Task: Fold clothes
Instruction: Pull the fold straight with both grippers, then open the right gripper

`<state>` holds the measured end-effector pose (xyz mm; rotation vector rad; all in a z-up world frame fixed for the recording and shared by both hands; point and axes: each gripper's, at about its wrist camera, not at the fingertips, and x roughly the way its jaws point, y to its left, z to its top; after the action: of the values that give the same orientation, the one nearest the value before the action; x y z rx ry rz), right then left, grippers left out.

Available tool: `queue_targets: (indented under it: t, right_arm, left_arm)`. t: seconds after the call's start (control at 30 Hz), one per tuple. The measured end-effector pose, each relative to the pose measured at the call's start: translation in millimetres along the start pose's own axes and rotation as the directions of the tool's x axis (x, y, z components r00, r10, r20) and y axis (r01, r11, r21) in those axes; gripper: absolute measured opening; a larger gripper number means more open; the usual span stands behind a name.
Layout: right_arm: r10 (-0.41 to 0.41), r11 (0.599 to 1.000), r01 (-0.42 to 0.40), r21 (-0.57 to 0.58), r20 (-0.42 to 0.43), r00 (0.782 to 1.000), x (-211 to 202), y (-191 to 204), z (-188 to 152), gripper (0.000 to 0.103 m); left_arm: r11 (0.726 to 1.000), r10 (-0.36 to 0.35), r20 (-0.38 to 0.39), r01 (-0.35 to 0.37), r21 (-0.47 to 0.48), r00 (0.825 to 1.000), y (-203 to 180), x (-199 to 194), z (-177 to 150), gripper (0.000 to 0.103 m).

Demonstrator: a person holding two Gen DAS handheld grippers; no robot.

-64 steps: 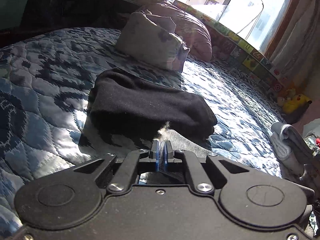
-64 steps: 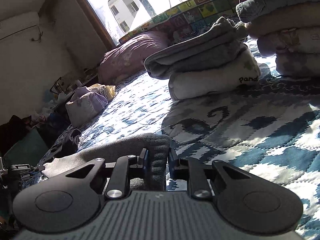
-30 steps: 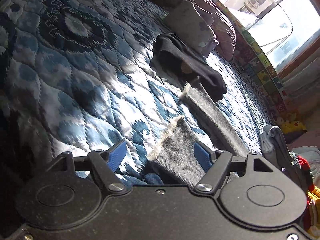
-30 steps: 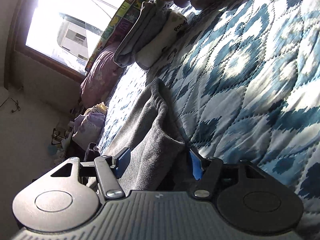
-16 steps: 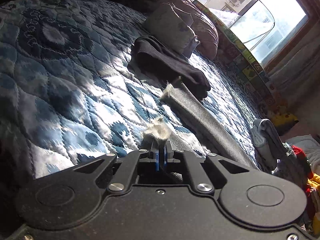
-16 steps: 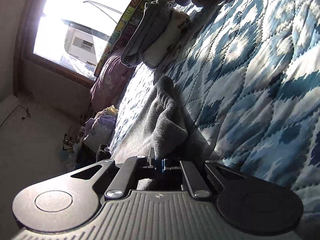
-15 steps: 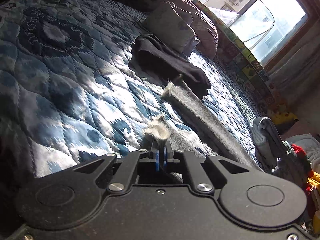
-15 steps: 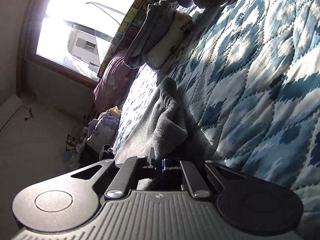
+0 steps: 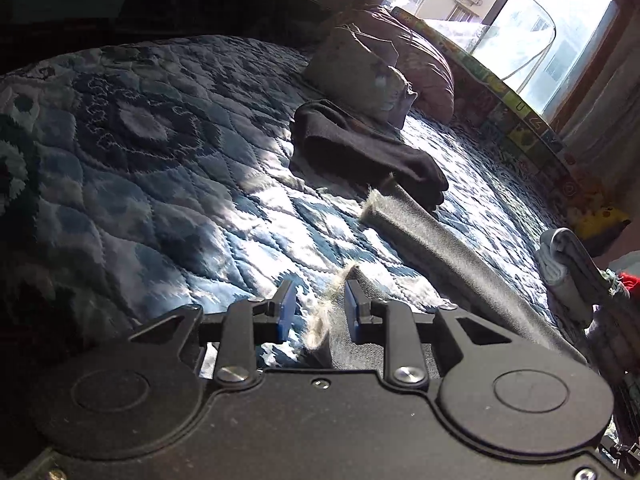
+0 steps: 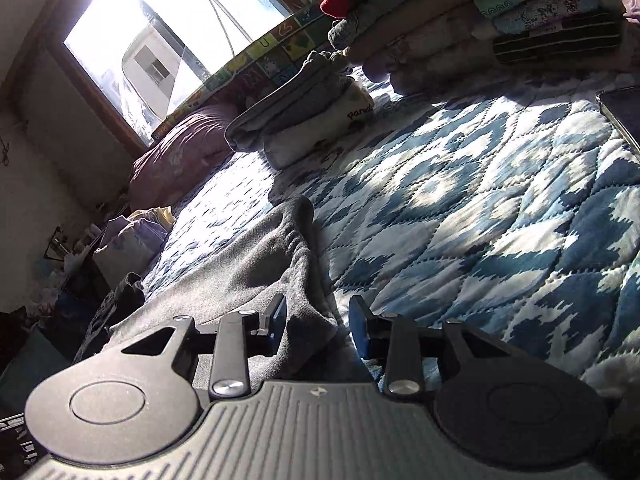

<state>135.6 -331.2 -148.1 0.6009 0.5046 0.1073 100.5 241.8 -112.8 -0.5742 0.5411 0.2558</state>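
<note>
Both the left gripper and the right gripper are spread apart around the gray pants lying on the bed, so the loose cloth may slip and bunch up if they lift too soon.

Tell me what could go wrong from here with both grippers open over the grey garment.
1. The left gripper has only the frayed hem of the grey knit garment between its open jaws; closing there may catch just loose fringe and slip.
2. The right gripper straddles a bunched ridge of the same cloth, so a grab could lock in wrinkles.
3. The black folded garment lies against the far leg's hem; dragging could disturb it.
</note>
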Motion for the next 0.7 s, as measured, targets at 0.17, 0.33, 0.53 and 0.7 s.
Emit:
queue_targets:
  t: [0.17, 0.33, 0.53, 0.7]
  right_arm:
    - [0.060, 0.964, -0.049, -0.261, 0.037, 0.997, 6.6, 38.4, -5.6, 0.036]
    - [0.126, 0.899, -0.140, -0.415, -0.059, 0.990, 37.7, 75.8, -26.2, 0.036]
    - [-0.005, 0.926, -0.038, -0.375, -0.115, 0.993, 70.6, 68.9, -31.9, 0.014]
    - [-0.020, 0.939, -0.022, -0.343, -0.118, 0.993, 70.9, 62.0, -31.7, 0.004]
  left_arm:
    - [0.995, -0.023, -0.043, 0.027, 0.100, 0.999, -13.1, 24.1, 4.2, 0.046]
    - [0.988, -0.033, -0.097, 0.047, 0.146, 0.995, -16.6, 54.5, 7.9, 0.042]
    - [0.997, -0.025, -0.010, 0.026, 0.067, 1.000, -2.6, 53.5, 6.3, 0.003]
    - [0.999, -0.002, -0.064, 0.005, 0.049, 0.998, 2.8, 64.3, 1.5, 0.003]
